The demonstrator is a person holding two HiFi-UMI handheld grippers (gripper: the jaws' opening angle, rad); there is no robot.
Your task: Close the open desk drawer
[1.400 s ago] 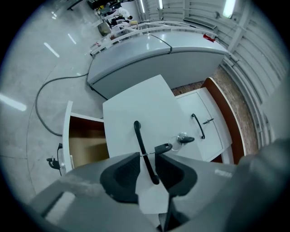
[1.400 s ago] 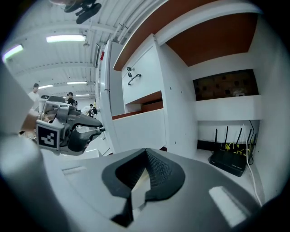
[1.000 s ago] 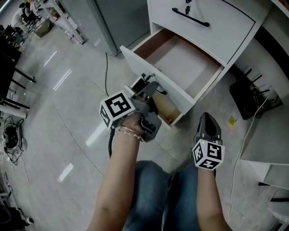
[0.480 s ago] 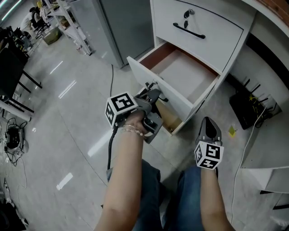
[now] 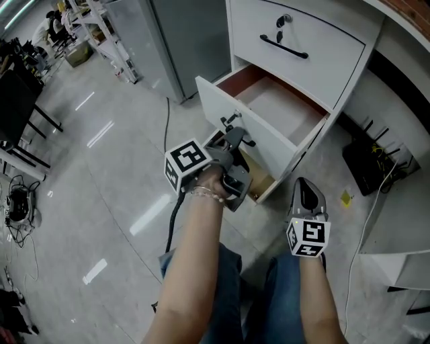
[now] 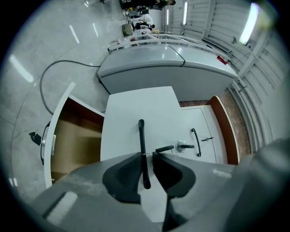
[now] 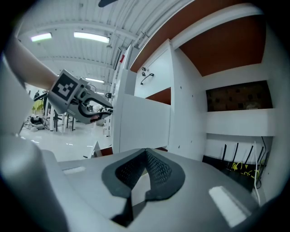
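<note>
Glossy floor (image 5: 101,168); left fingers (image 6: 124,174) closing, seemingly loose round slim handle (image 6: 141,136); right fingers (image 7: 158,173) together.

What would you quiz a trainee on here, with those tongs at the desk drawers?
1. True or false: the right tongs hold nothing.
2. What lies between the left tongs? A a cup; B the drawer handle; C a cloth.
3. Which drawer has the key in it?
Key: 1 true. 2 B; these tongs have just been closing around it, with a slim gap left on one side. 3 the shut top drawer.
</note>
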